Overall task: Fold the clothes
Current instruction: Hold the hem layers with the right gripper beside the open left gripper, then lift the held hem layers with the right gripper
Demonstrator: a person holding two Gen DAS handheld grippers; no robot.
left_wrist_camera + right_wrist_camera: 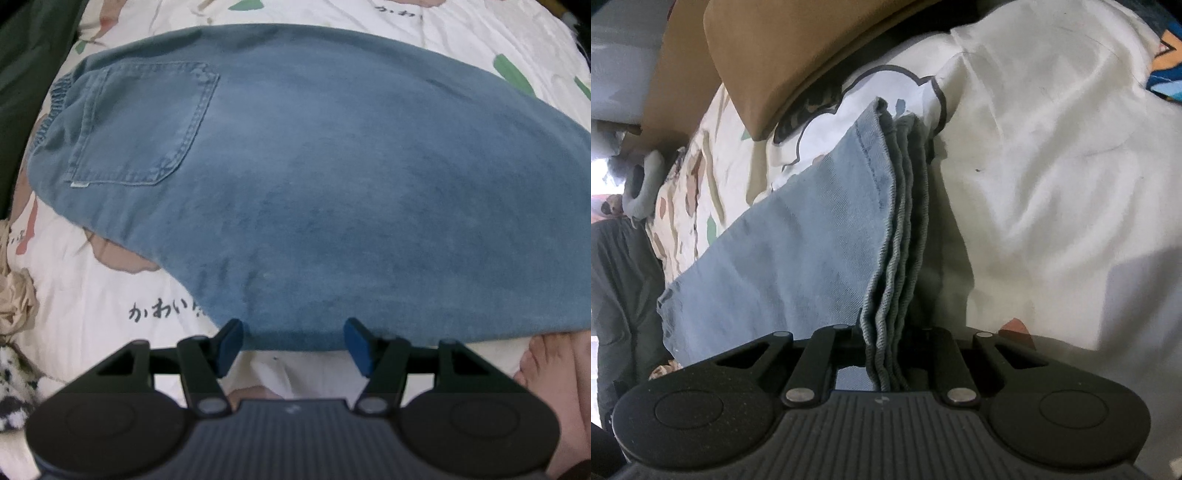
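Already the right tongs (884, 354) are clamped on the stacked hem edges of the jeans (798, 251), whose legs run away from them up the printed bedsheet (1052, 184). Over at the seat end of the jeans (332, 177), by the back pocket (144, 125), the left tongs (293, 349) hang apart at the near fold, gripping nothing, so I judge the right hand better placed to carry the hems along the long axis toward the waistband.

printed bedsheet (92, 295), tan cushion (783, 55), bare foot (546, 362)
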